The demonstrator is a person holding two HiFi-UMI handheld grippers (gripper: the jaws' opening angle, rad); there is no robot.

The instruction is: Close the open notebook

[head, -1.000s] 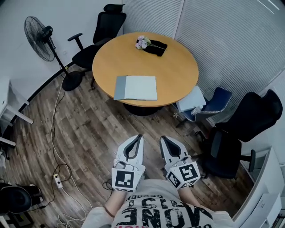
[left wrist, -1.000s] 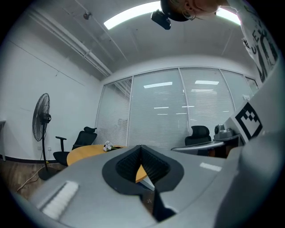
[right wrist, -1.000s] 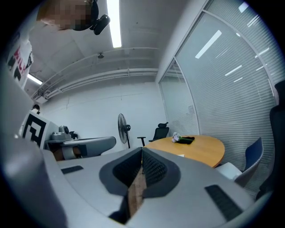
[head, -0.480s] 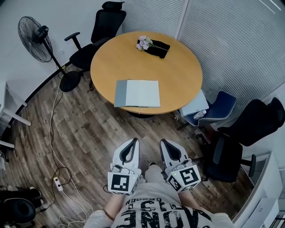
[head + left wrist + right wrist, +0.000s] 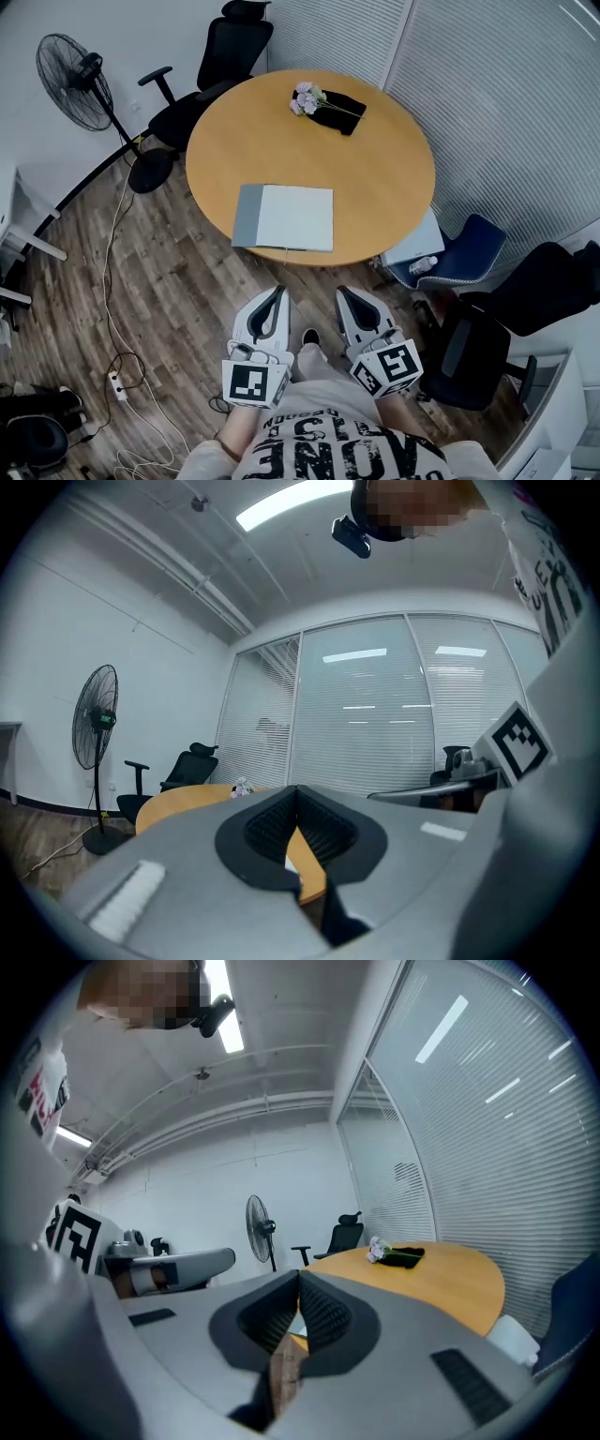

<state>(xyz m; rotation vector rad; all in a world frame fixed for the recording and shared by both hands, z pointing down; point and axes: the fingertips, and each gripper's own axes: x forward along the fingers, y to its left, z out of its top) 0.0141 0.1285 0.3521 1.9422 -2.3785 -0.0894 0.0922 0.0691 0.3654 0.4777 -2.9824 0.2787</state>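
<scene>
We have not begun: the notebook [image 5: 283, 217] lies open and flat at the counter's [image 5: 375, 178] near edge. Our left gripper [image 5: 277, 292] and right gripper [image 5: 343, 292] hover short of it, jaws closed on nothing. Reaching and folding the cover are left to do.

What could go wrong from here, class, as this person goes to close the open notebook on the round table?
1. The notebook lies close to the near rim of the table; a push rather than a lift could slide it off.
2. The left claw and right claw are both shut and empty; shut tips may skid over the flat pages instead of catching the cover.
</scene>
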